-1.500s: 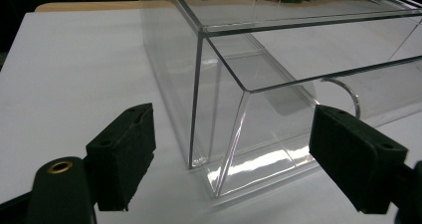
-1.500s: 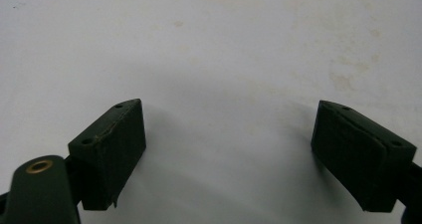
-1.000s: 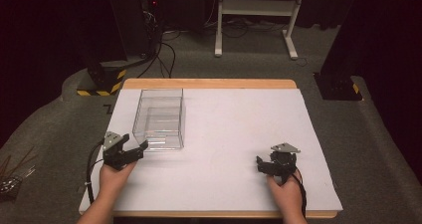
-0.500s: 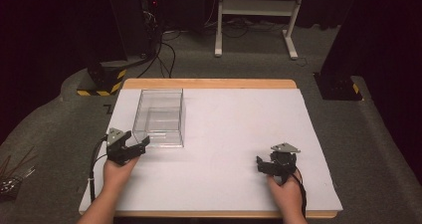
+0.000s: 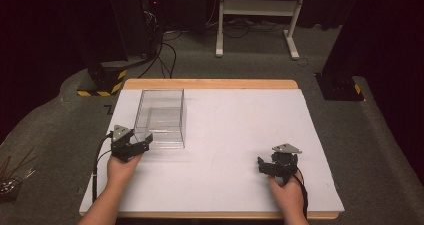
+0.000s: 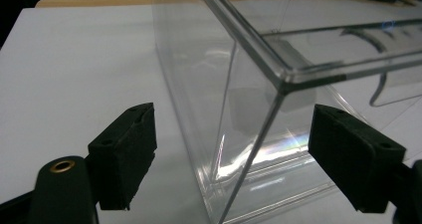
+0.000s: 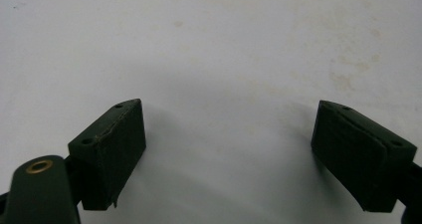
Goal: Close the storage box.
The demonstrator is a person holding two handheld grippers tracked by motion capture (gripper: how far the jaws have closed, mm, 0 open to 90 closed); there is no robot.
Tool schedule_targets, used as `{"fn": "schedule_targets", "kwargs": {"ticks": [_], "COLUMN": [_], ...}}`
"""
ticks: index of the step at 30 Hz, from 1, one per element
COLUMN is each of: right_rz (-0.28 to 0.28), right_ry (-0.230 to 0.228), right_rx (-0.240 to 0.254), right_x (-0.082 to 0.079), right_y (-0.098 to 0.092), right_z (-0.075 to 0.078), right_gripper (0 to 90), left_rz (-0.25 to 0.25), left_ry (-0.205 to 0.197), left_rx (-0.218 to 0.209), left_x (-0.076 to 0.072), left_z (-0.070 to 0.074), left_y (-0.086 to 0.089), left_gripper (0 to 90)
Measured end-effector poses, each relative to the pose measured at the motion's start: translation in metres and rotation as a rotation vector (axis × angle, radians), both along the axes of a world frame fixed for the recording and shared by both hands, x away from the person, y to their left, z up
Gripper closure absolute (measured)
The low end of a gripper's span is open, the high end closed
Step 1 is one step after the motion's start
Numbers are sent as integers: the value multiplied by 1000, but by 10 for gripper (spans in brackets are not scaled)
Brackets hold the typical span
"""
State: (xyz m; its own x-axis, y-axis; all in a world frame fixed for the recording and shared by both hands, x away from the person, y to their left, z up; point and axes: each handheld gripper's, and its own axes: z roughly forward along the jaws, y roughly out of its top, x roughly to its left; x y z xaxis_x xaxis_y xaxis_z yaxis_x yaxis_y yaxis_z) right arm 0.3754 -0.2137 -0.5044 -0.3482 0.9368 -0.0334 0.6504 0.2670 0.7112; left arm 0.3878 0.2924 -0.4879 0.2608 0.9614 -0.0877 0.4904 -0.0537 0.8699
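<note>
A clear plastic box (image 5: 161, 116) stands open-topped on the left half of the white table sheet (image 5: 235, 120). My left gripper (image 5: 137, 146) is at the box's near left corner, open. In the left gripper view that corner (image 6: 278, 87) stands between the two black pads (image 6: 124, 149), and neither pad touches it. My right gripper (image 5: 270, 166) rests low near the table's front right, open. In the right gripper view its pads (image 7: 112, 144) are spread wide over bare white sheet with nothing between them.
The wooden table edge (image 5: 210, 83) runs along the back. Beyond it stand a white metal stand (image 5: 257, 15), a dark cabinet with cables (image 5: 130, 30) and a black base (image 5: 340, 85) on the grey floor.
The box has slid away from me toward the back of the table, and my left gripper has followed it forward. The right gripper has stayed put.
</note>
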Motion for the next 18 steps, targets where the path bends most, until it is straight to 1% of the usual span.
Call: {"fn": "schedule_targets", "kwargs": {"ticks": [2, 4, 5, 6, 7, 8, 9, 10, 11, 12, 13, 14, 15, 18], "right_rz": [0, -2, -2, 0, 0, 0, 0, -2, -2, 0, -2, -2, -1, -1], "right_ry": [0, 1, 1, 0, 0, 0, 0, 1, 1, 0, 0, 0, -1, -1], "right_rx": [0, 1, 1, 0, 0, 0, 0, 1, 1, 0, 1, 1, 2, 1], "right_x": [0, 0, 0, 0, 0, 0, 0, 0, 0, 0, 0, 0, 0, 0], "right_y": [0, 0, 0, 0, 0, 0, 0, 0, 0, 0, 0, 0, 0, 0], "right_z": [0, 0, 0, 0, 0, 0, 0, 0, 0, 0, 0, 0, 0, 0], "right_gripper": [138, 138, 138, 138, 138, 138, 138, 138, 138, 138, 138, 138, 138, 138], "left_rz": [4, -2, -10, -18, -18, -31, -40, -48, -48, -46, -40, -40, -38, -45], "left_ry": [4, 8, 12, 18, 18, 30, 44, 33, 33, 31, 38, 41, 47, 73], "left_rx": [-6, -8, 5, 10, 10, 18, 28, 40, 40, 36, 23, 25, 12, 10], "left_x": [-1, -3, -5, -8, -8, -10, -12, -18, -18, -22, -25, -27, -30, -41], "left_z": [0, 1, 3, 3, 3, 4, 4, 3, 3, 3, 2, 1, -1, -4], "left_y": [-2, -2, -2, -3, -3, -3, -3, -4, -4, -2, -1, 1, 3, 9], "left_gripper": [221, 221, 220, 211, 203, 203, 180, 169, 175, 175, 179, 179, 180, 180]}}
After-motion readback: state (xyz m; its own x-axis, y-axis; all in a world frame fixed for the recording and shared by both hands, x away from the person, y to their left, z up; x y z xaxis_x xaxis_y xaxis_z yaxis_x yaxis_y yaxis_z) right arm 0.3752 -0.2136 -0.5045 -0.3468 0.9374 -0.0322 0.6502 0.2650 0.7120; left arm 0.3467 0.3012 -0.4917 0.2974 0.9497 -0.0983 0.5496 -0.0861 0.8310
